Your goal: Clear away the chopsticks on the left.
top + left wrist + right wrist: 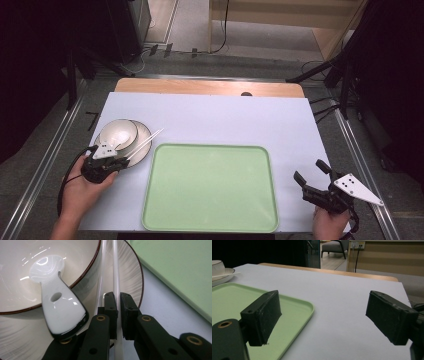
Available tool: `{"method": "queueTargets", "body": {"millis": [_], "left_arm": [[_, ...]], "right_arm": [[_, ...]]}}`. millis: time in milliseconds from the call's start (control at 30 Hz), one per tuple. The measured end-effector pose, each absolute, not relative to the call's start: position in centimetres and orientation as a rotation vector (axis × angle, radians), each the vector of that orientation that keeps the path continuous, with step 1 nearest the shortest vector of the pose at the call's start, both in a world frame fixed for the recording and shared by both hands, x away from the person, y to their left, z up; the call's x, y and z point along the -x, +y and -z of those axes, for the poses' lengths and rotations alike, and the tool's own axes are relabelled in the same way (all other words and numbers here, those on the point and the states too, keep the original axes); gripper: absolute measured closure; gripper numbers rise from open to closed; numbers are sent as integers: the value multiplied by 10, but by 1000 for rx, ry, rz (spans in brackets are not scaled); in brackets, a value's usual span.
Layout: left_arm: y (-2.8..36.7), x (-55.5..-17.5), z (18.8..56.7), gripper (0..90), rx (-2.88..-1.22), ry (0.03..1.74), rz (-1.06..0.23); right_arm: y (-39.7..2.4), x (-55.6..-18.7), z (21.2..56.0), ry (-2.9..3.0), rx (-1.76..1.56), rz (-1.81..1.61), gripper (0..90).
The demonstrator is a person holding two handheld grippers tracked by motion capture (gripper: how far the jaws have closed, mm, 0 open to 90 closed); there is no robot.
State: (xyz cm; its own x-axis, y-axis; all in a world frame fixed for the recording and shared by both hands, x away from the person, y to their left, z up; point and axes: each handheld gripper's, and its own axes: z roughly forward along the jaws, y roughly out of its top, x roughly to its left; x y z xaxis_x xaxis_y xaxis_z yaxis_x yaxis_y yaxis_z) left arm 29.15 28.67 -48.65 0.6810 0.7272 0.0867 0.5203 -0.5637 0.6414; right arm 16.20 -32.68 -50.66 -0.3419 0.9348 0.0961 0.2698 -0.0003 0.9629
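Note:
A white bowl (119, 132) sits on a white plate (142, 141) at the table's left. A white soup spoon (58, 302) leans in the bowl, its handle over the rim. A pair of white chopsticks (145, 143) lies across the plate. My left gripper (119, 161) is at the plate's near edge, shut on one chopstick (116, 285); the other chopstick (101, 282) lies just beside the jaws. A light green tray (212, 186) lies in the middle with nothing on it. My right gripper (311, 176) stands open right of the tray, holding nothing.
The white table top (225, 117) has a wooden strip (210, 87) along its far edge. Metal rails run along both sides of the table. Black stands and cables are on the floor behind.

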Motion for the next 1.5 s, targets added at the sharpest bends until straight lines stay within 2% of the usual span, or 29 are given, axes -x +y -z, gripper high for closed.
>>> {"method": "queueTargets", "body": {"millis": [267,633,1100,1500], "left_arm": [[284,-283,476,850,-2267,938,-457],[260,-250,471,850,-2235,919,-397],[200,-230,500,850,-2224,935,-187],[177,-226,516,847,-2227,985,-136]], "right_arm": [[-328,-161,506,1650,-1256,-1375,128],[-329,-161,506,1646,-1256,-1383,128],[-331,-161,505,1641,-1255,-1388,128],[-333,-161,505,1634,-1256,-1389,128]]}}
